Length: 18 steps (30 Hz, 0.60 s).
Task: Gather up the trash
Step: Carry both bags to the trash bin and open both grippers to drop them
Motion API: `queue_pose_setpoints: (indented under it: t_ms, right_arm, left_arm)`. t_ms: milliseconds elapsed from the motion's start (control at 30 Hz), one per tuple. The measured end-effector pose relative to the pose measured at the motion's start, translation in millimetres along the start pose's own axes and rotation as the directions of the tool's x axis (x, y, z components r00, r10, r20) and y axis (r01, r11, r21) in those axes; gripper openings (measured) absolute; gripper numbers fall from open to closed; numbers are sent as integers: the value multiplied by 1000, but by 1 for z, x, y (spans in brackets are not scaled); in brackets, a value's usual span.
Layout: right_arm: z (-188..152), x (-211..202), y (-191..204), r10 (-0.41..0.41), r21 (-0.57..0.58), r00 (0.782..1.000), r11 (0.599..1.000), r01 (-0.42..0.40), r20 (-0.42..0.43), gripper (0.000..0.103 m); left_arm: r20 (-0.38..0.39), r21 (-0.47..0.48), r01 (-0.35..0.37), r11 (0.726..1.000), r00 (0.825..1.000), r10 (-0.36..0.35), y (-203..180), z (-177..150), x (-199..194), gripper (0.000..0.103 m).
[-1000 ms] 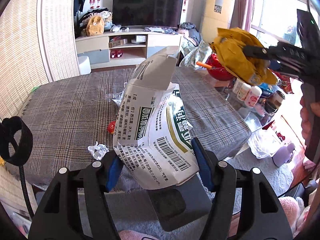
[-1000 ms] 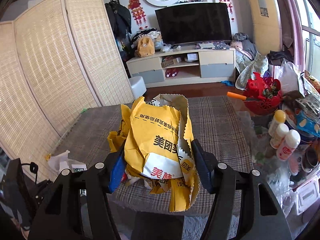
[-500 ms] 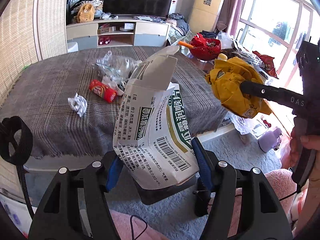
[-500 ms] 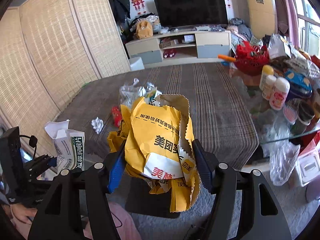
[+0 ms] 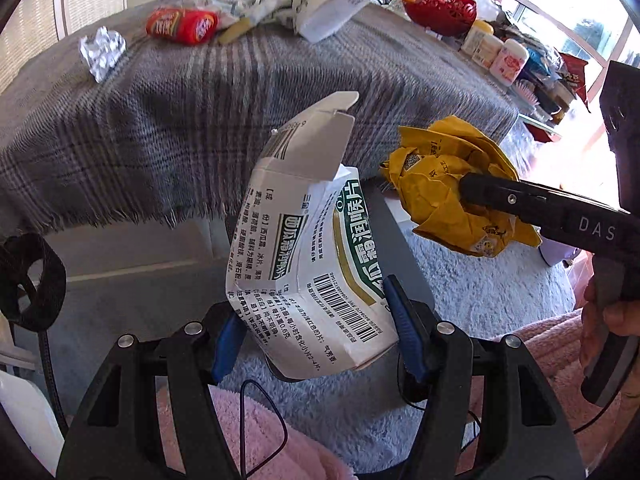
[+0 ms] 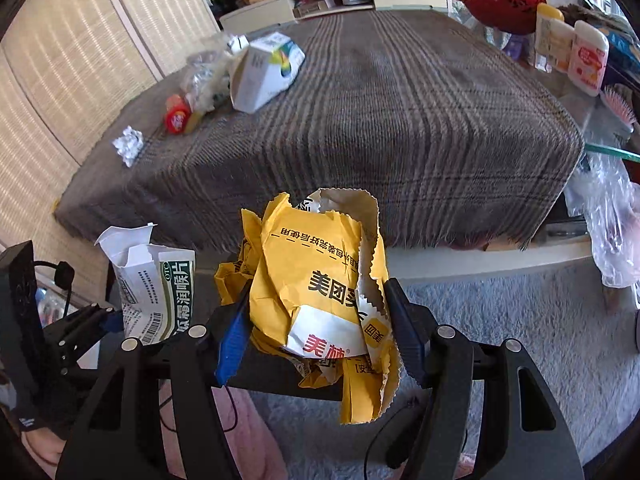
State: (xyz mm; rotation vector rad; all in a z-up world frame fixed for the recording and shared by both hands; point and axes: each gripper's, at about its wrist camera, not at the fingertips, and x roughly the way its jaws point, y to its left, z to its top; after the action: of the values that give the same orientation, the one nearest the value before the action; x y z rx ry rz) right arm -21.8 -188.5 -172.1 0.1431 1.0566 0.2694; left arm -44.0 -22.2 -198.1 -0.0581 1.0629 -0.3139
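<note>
A plaid-covered counter [image 6: 400, 120] lies ahead of both grippers. The left gripper [image 5: 316, 328] clamps a crushed white medicine box [image 5: 308, 248], green-lettered, flap torn open. The right gripper [image 6: 316, 328] squeezes a crumpled yellow paper bag [image 6: 320, 288]. Farther ahead sit a red wrapper [image 6: 176, 118] and foil ball [image 6: 129, 144].

Matt printed cardboard box [image 5: 312, 264], crumpled yellow paper bag [image 6: 320, 300], woven tablecloth [image 6: 380, 120].

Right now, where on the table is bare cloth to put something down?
Bare: the wide grey cloth between the white box and the bottles, down to the near fringe. Crowded: far left corner, with red wrapper and foil ball.
</note>
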Motion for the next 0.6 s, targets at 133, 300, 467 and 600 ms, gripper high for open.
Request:
queue_pose_setpoints:
  t_ms: [133,300,467,600]
  right_arm:
    - [-13,37,-9,10,40,998,999,-8,-62,65]
    - [-13,53,-5,7,27,996,1000,-5,-88,65]
    - [-9,60,1,0,28,996,1000,3,-93,74]
    - [-7,60,7,-6,25,996,1000,8,-89,81]
  left_arm:
    - [-61,0,-1,1000,998,1,3,-5,32,61]
    - [-104,4,4,1000,995,-4,4,-7,55,61]
    - [-119,7,4,1000,993,-3,8,-3,64,63]
    - [-112,7,3,1000,994,-2,11,2,62,79]
